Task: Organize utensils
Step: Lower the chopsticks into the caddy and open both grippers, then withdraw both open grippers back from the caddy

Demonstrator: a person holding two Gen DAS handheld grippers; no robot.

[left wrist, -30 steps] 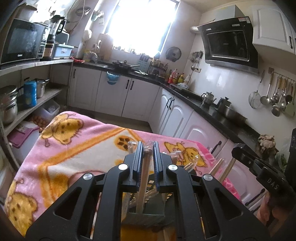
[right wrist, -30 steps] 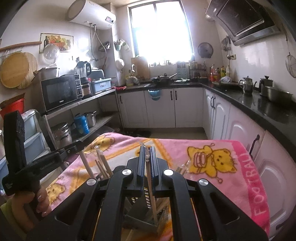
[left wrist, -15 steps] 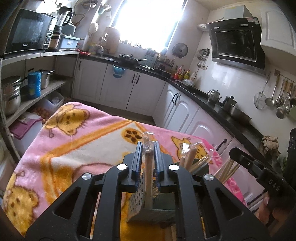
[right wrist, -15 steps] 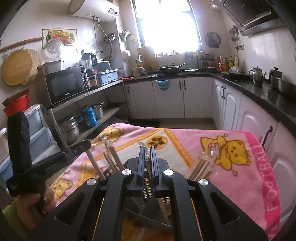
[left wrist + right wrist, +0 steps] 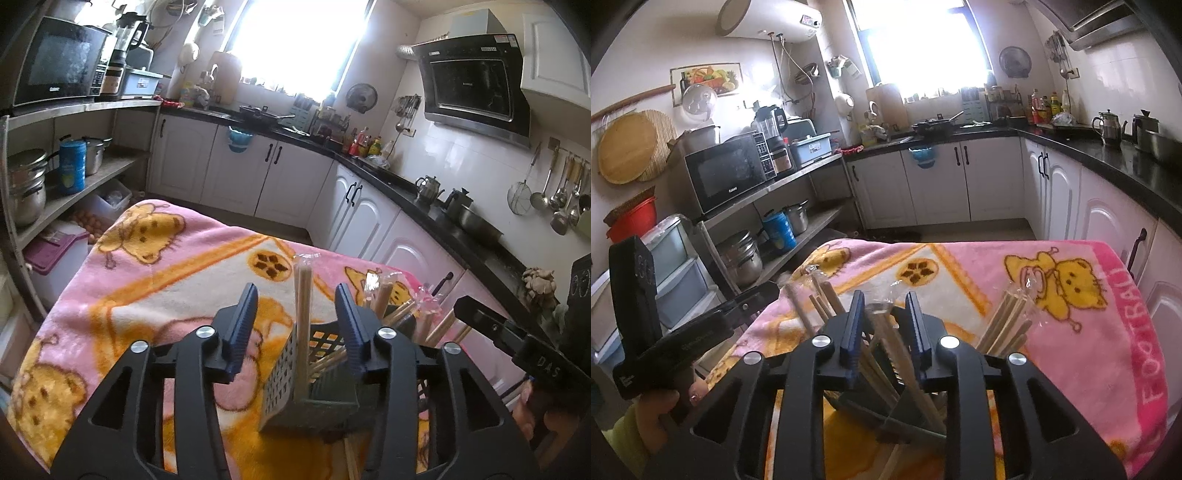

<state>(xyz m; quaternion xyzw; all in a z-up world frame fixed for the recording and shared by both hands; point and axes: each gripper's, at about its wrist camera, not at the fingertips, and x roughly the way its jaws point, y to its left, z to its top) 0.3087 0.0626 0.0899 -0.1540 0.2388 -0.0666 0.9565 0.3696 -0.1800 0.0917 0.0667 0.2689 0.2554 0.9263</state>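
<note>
The left gripper (image 5: 295, 325) hangs over a grey perforated utensil basket (image 5: 280, 373) that stands on the pink cartoon blanket (image 5: 155, 266) covering the tabletop. Its fingers (image 5: 242, 328) stand apart, having just been opening. One wrapped pair of chopsticks (image 5: 303, 306) stands upright in the gap between them, lower end inside the basket, with clear space on both sides and no pad pressing on it.

The right gripper (image 5: 882, 332) hangs over the same basket, seen from the other side. Its fingers (image 5: 851, 332) are also apart, having just been opening. A second wrapped pair of chopsticks (image 5: 897, 350) leans through the gap into the basket; no pad presses on it.

More wrapped chopsticks occupy the other compartments: one bundle (image 5: 1006, 325) to the right in the right wrist view, another bundle (image 5: 816, 299) to the left. In the left wrist view, further sticks (image 5: 384, 299) rise just right of the gripper.

A hand (image 5: 653, 413) holds the left gripper's handle at the lower left of the right wrist view.
</note>
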